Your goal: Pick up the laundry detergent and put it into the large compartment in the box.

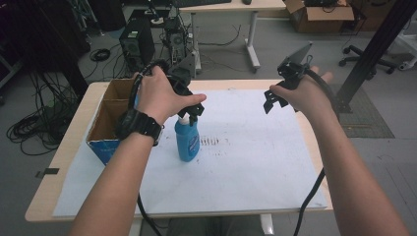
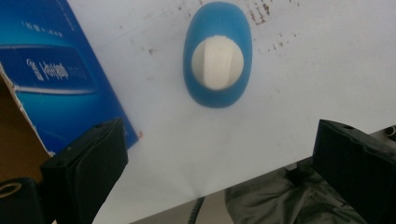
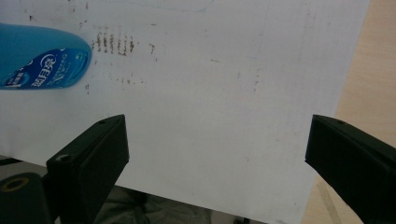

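A blue plastic bottle (image 1: 187, 141) with a white cap stands upright on the white sheet (image 1: 255, 162) left of the table's middle. In the left gripper view I look straight down on the blue bottle (image 2: 218, 93) and its white cap (image 2: 217, 63). My left gripper (image 1: 189, 114) hovers just above the cap, jaws spread wide and holding nothing; in its own view the left gripper (image 2: 219, 163) is well apart from the bottle. My right gripper (image 1: 273, 101) hangs open above the sheet's right part. The right gripper (image 3: 215, 154) sees the bottle (image 3: 42, 58) at its upper left.
An open cardboard box (image 1: 109, 118) with blue sides stands at the table's left, close beside the bottle. The box's blue wall (image 2: 56, 84) is at the left of the left gripper view. Computer towers, cables and another desk lie on the floor beyond the table.
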